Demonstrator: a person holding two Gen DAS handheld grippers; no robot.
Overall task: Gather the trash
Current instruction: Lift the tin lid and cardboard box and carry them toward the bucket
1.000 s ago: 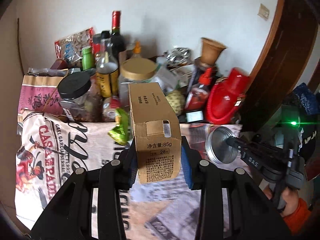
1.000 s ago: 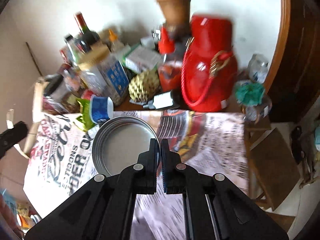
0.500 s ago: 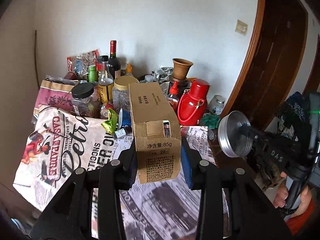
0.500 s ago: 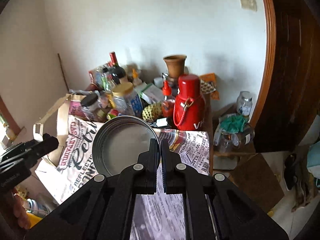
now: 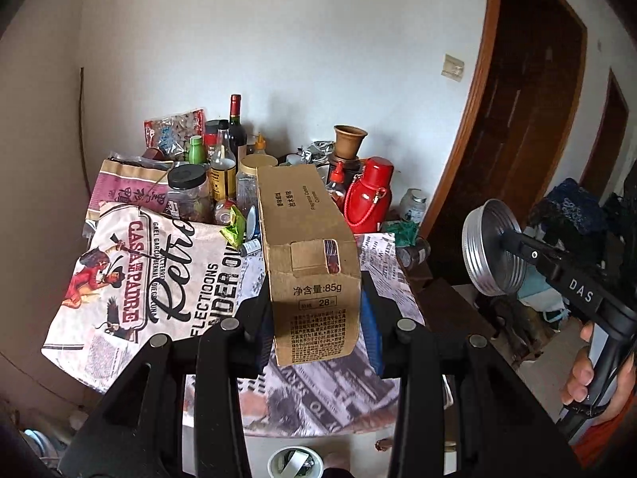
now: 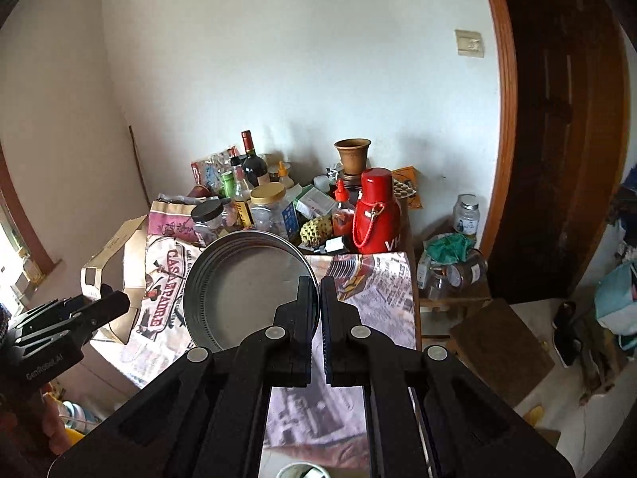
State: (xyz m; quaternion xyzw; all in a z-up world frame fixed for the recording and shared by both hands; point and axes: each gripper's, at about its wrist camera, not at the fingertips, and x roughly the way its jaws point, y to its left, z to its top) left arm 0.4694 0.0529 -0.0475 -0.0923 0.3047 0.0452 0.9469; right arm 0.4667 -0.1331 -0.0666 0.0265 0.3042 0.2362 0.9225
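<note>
White walls stand behind the crowded bench [image 5: 131,310], and the left claw [image 5: 316,318] squeezes a cardboard box [image 5: 308,255] while the right claw [image 6: 318,290] pinches a metal lid [image 6: 243,275], both held up, probably heading for a bin next.

left gripper [image 5: 314,310]: clamped on cardboard box [image 5: 306,255], tilted down | right gripper [image 6: 318,310]: pinching metal lid [image 6: 247,286], tilted down

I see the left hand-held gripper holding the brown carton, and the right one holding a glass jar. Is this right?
Not quite. The left hand-held gripper does hold the brown carton, but the right hand-held gripper is shut on the rim of a round metal lid, not a glass jar. The right wrist view shows it.
</note>
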